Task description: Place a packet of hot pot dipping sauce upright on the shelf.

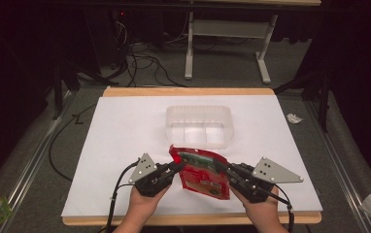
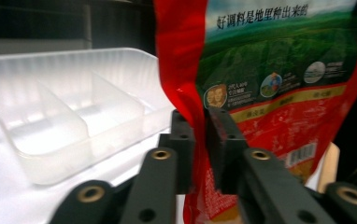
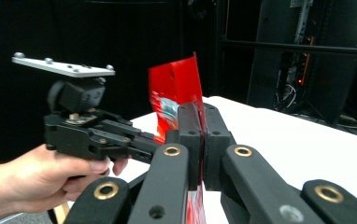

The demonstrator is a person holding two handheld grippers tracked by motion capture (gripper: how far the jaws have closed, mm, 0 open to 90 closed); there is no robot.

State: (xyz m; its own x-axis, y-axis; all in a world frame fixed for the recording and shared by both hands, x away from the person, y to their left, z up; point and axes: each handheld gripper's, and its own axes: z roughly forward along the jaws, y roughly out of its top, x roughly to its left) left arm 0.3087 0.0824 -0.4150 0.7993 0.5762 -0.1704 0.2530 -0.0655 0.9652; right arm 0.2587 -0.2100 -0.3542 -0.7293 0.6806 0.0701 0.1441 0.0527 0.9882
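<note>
A red seasoning pouch [image 1: 203, 174] with a green landscape print hangs above the white table between both grippers. My left gripper [image 1: 178, 166] is shut on the pouch's left edge; in the left gripper view the red film [image 2: 200, 126] is pinched between the jaws. My right gripper [image 1: 224, 168] is shut on the pouch's right edge, and the pouch [image 3: 174, 88] rises above its closed jaws in the right gripper view. There the left gripper [image 3: 160, 140] and the hand holding it appear at the left.
A clear plastic tray [image 1: 200, 125] with several compartments stands just beyond the pouch, mid-table, and shows close up [image 2: 74, 116] in the left gripper view. A desk frame and cables sit on the floor behind the table. Litter lies on the floor at both sides.
</note>
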